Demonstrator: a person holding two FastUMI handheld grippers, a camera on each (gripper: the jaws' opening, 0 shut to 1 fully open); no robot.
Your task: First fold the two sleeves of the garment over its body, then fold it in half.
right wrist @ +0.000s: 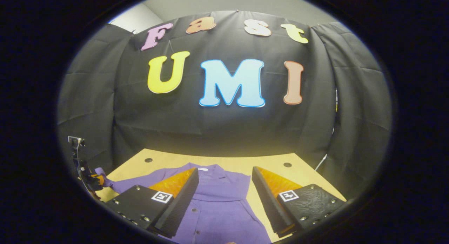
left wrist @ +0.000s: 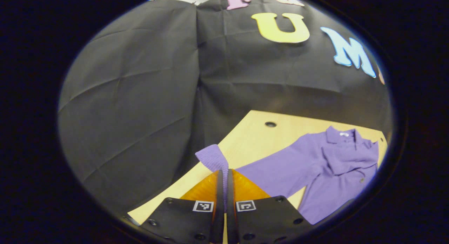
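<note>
Purple knit, a collared shirt (left wrist: 326, 166) lying flat on the pale wooden table (left wrist: 252, 131), collar toward the booth's back wall, and the first step looks to be in hand: one sleeve (left wrist: 214, 159) is pinched up by its ribbed cuff, raised off the wood. The left gripper (left wrist: 223, 173) has its jaws closed tight on that cuff, cloth squeezed between both fingers. From the right gripper view the same gripper (right wrist: 92, 179) shows at the table's far left edge with purple cloth in it. Next call, I'd say: carry that sleeve across and lay it over the body, then release. The right gripper (right wrist: 224, 182) hovers wide apart over the button placket (right wrist: 196, 216), holding nothing, and the other sleeve appears not yet folded
</note>
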